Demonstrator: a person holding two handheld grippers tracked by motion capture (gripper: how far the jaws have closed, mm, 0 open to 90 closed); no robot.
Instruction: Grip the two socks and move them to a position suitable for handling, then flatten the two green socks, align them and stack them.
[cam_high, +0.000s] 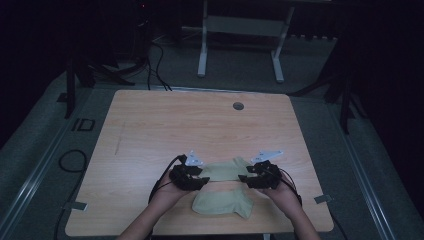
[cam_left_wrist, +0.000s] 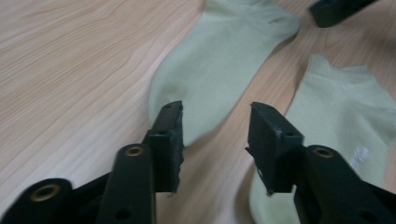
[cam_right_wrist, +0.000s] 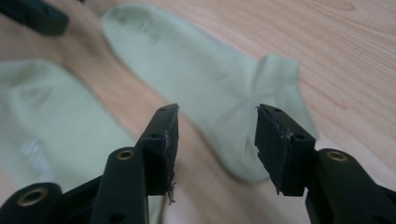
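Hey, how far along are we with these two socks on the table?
Done: both socks lie flat, far sock and near sock, side by side. In hand: nothing; left hand-held gripper and right hand-held gripper stand open above them. Left: apparently pairing them.

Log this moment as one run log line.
left gripper: open, empty | right gripper: open, empty | two pale green socks: flat on table, apart

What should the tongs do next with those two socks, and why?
Probably lower both tongs back onto the far sock and pinch its two ends. The left tongs and right tongs both stand open with nothing between them, just above that sock, while the near sock lies apart.
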